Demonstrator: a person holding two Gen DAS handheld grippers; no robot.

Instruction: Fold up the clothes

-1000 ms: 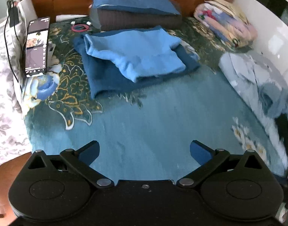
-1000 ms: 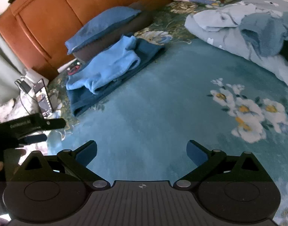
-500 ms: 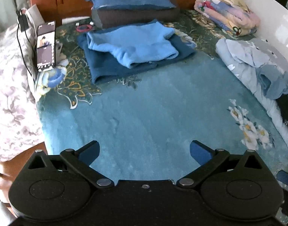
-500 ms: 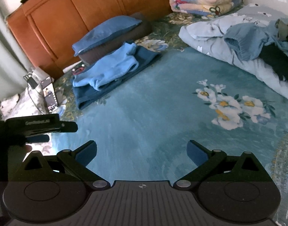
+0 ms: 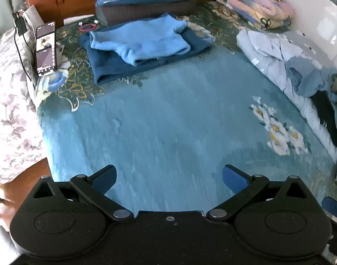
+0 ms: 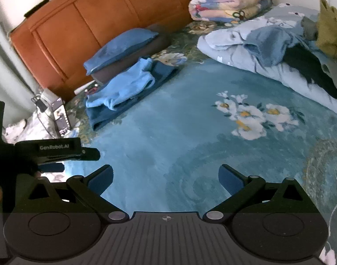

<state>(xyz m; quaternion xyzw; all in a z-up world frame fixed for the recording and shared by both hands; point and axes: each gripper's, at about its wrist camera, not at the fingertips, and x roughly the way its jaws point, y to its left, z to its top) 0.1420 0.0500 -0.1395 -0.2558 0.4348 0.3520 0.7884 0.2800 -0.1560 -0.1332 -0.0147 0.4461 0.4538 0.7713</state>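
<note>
A folded light blue garment (image 5: 142, 39) lies on a folded dark blue one (image 5: 115, 64) at the head of the bed; both show in the right wrist view, light blue (image 6: 128, 86) on dark blue (image 6: 102, 114). A heap of unfolded clothes (image 5: 300, 75) lies along the right side, seen also in the right wrist view (image 6: 270, 44), with a black piece (image 6: 309, 68) and an olive piece (image 6: 329, 31). My left gripper (image 5: 169, 176) is open and empty above the teal bedspread. My right gripper (image 6: 166, 176) is open and empty; the left gripper (image 6: 58, 150) shows at its left.
Two pillows (image 5: 142, 0) lean against the orange headboard (image 6: 91, 22). A rolled floral quilt (image 5: 252, 6) sits at the far right corner. A phone (image 5: 46, 48) with cables stands at the left edge. A white flower print (image 6: 250, 114) marks the bedspread.
Both grippers have pulled back and up from the folded pile. More of the bed and the heap on the right is in view. Both stay open.
</note>
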